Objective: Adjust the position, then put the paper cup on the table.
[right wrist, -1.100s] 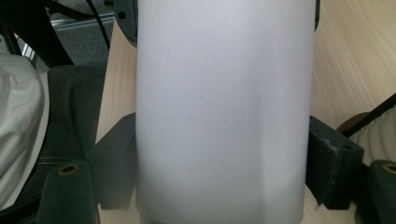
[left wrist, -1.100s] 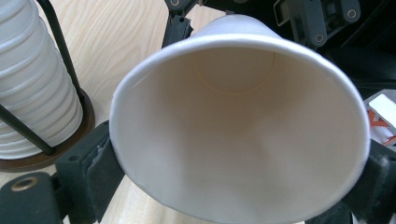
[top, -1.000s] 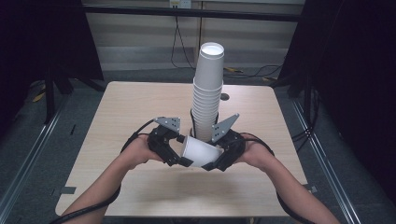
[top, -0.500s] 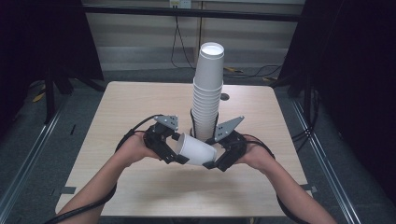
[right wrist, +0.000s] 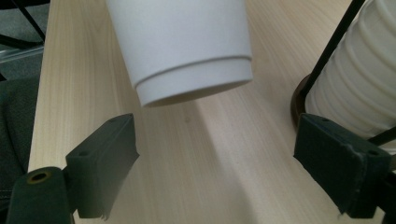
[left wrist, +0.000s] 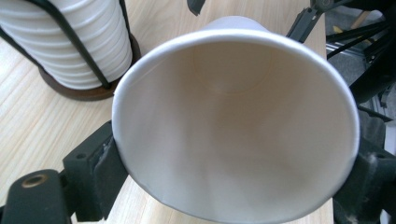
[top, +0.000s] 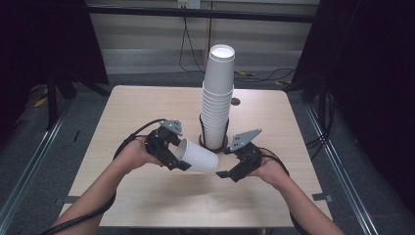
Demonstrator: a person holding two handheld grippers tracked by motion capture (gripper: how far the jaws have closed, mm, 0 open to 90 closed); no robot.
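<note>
R gripper (top: 226, 172) has just opened wide and let go of the paper cup (top: 196, 155) — its base now hangs clear above the jaws. L gripper (top: 182, 157) alone clamps the rim, cup sideways over the table (top: 147, 196) by the cup stack (top: 218, 98). Handover looks done, tho pad contact's partly hidden.

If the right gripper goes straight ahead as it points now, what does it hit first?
Most likely the base of the paper cup held by the left gripper. The right gripper is open and the cup sits just ahead, slightly above its line, so depth is uncertain.
</note>
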